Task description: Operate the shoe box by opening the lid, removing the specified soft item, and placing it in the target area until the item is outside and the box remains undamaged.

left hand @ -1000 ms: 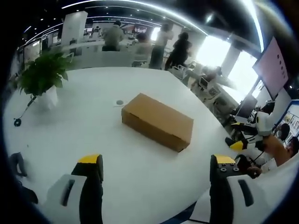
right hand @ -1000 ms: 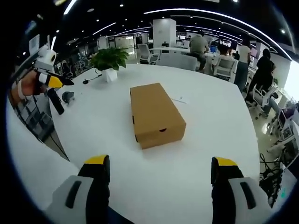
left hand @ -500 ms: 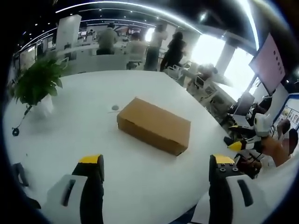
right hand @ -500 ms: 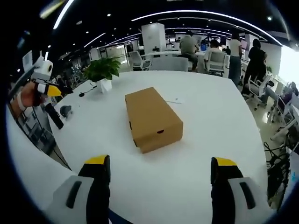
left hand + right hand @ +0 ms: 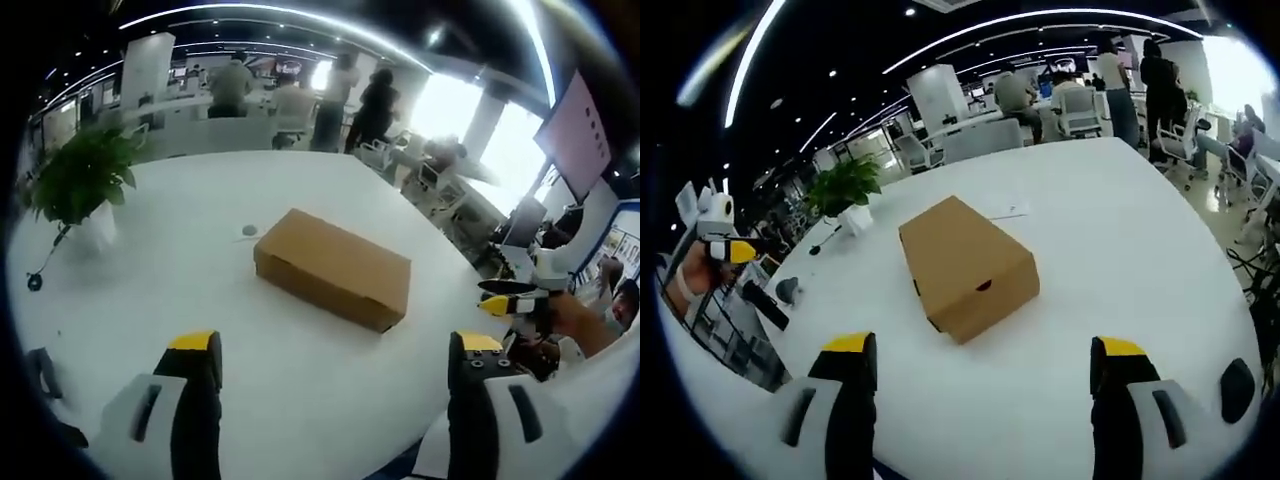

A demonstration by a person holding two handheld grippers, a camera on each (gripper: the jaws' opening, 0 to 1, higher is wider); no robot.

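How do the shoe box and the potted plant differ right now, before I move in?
The shoe box is a plain brown closed carton lying flat mid-table; the potted plant is leafy green in a white pot, standing upright. The box lies nearer both open grippers; the plant stands farther back, toward the table's edge. Both rest on the white table, untouched.

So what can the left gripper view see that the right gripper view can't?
Left gripper view: the long side of the shoe box, a small round disc on the table beyond it, bright windows, a pink screen, and the right gripper coming in from the right.

Right gripper view: the box's short end, with its little finger notch, a dark object near the table edge, and the left gripper at the left.

Both: the closed cardboard box, the white table, the potted plant, people behind, and open jaws in front.
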